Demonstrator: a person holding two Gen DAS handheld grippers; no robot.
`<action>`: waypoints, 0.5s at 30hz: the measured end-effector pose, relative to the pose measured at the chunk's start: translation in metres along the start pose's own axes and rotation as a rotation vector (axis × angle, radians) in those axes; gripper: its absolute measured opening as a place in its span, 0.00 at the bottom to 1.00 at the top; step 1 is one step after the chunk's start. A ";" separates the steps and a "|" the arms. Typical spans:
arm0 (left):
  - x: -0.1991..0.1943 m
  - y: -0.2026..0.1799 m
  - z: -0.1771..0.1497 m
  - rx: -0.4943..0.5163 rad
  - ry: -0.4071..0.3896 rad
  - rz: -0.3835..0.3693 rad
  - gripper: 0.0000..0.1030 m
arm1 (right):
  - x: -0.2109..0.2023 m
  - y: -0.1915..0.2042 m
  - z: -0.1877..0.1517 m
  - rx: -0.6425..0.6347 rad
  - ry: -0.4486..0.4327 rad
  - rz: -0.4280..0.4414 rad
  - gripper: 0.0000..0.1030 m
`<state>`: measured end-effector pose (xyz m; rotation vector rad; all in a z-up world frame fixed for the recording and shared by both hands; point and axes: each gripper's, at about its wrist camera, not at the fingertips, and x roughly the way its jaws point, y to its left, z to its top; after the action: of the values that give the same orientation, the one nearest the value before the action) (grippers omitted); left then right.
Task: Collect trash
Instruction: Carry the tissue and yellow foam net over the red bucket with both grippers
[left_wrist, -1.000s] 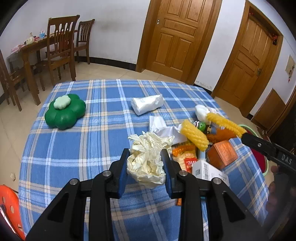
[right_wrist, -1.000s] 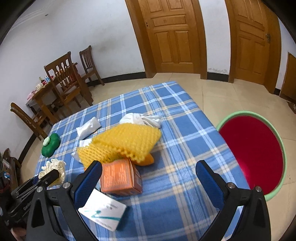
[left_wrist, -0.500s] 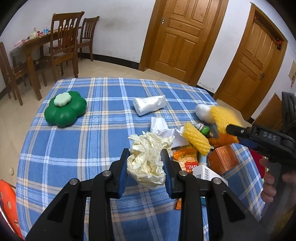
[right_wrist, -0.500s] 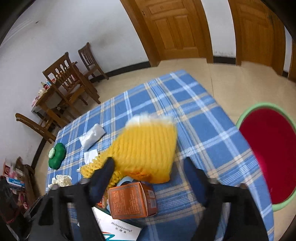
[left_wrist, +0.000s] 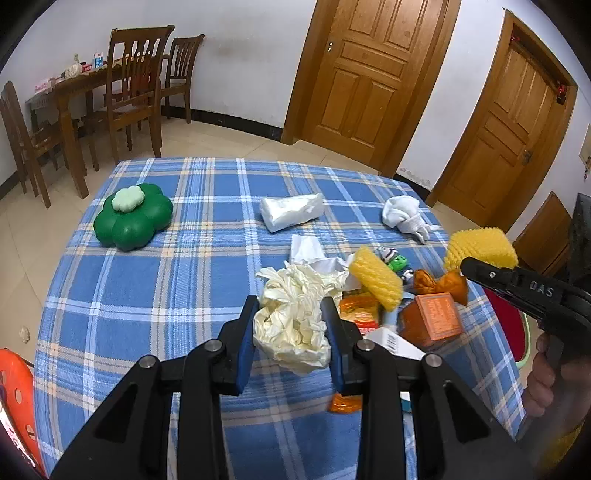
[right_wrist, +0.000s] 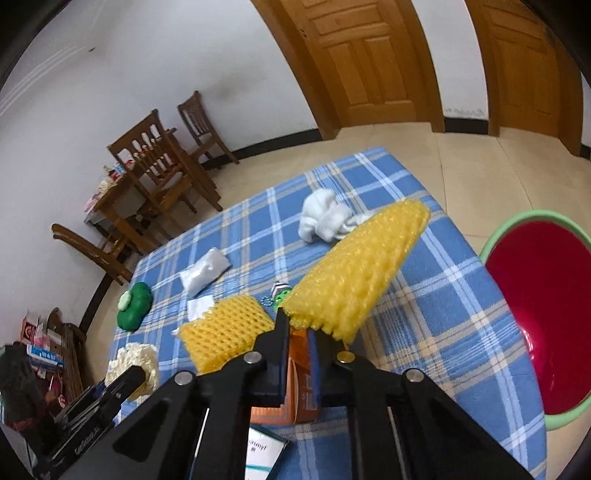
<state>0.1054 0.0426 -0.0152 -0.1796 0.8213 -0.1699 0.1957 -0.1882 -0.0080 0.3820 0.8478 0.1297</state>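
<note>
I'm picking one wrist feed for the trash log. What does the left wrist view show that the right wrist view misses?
Only the left wrist view: the crumpled cream wrapper squeezed in the left tongs, and the orange twisted wrapper.
Only the right wrist view: the red basin's full interior and the right tongs clamped on the yellow foam net's end.
Both: green flower-shaped box, white bundle, second foam net, orange carton.
</note>
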 end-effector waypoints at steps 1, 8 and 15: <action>-0.002 -0.002 0.000 0.001 -0.003 -0.002 0.32 | -0.004 0.001 -0.001 -0.008 -0.009 0.006 0.10; -0.017 -0.020 0.001 0.019 -0.015 -0.028 0.32 | -0.039 0.000 -0.004 -0.040 -0.061 0.032 0.10; -0.027 -0.043 0.002 0.037 -0.015 -0.066 0.32 | -0.070 -0.010 -0.004 -0.054 -0.099 0.031 0.10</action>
<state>0.0857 0.0068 0.0150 -0.1729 0.7968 -0.2453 0.1456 -0.2145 0.0352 0.3482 0.7395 0.1609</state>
